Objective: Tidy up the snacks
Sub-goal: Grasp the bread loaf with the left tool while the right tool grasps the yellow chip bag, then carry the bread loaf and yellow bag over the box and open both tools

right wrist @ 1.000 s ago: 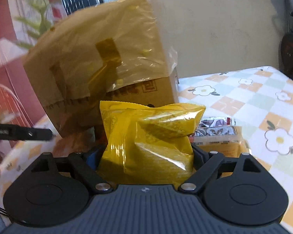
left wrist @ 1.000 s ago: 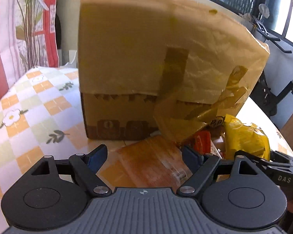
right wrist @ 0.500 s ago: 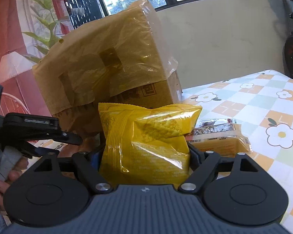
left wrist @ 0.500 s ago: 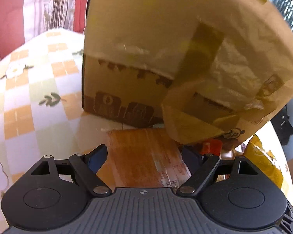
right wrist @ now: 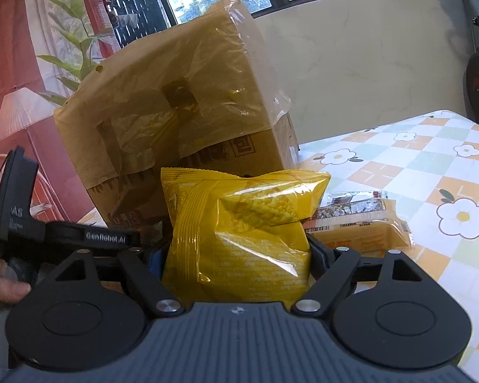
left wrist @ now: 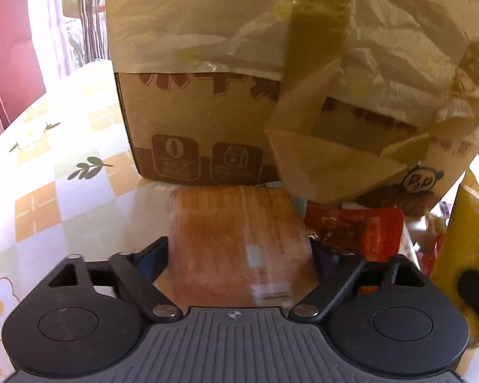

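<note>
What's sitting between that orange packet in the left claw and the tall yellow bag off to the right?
A red snack packet lies between the orange packet and the yellow bag, partly under the box's loose wrap. The left wrist view shows it.

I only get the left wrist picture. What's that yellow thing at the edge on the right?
Observer: A yellow snack bag, held between the right gripper fingers, upright in front of the cardboard box.
Operator: Is anything else over there?
Observer: Yes, an orange packet lies flat on the tablecloth, just right of the yellow bag.
Operator: What's my gripper look like from there?
Observer: Only the left gripper's black side shows at the far left, with a hand below it. Your own view shows it closed around the orange-brown packet.
</note>
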A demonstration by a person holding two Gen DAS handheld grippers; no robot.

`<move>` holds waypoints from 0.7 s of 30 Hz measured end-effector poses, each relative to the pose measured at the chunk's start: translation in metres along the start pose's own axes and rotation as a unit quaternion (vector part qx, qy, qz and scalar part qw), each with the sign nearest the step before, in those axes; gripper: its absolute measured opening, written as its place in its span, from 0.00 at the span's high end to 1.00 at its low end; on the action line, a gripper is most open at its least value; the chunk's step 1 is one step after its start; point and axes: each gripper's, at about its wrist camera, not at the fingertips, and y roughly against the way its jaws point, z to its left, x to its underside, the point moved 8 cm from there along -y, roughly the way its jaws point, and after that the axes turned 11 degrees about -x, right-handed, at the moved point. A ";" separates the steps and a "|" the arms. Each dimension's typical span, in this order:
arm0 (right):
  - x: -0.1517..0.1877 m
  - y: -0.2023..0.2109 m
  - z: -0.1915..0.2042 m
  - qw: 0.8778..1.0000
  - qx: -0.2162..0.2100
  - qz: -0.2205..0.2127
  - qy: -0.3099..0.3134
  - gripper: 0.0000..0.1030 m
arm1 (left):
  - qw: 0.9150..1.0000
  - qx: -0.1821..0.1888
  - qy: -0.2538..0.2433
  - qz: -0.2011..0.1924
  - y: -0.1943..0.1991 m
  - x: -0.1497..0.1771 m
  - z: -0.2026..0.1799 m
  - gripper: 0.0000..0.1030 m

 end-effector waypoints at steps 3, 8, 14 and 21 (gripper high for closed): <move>0.000 0.000 0.000 1.000 0.000 -0.001 -0.003 0.20 | 1.000 0.007 -0.016 -0.006 0.006 0.003 0.002 0.25; -0.001 0.002 -0.002 1.000 -0.001 -0.005 -0.010 0.20 | 0.999 0.021 -0.023 -0.013 0.019 0.019 0.020 0.27; 0.000 0.002 -0.001 1.000 -0.002 -0.005 -0.009 0.20 | 0.999 0.025 -0.010 -0.027 0.037 0.027 0.043 0.27; -0.004 0.007 0.003 1.000 0.018 -0.001 0.009 0.21 | 0.997 0.038 0.000 -0.062 0.068 0.014 0.071 0.27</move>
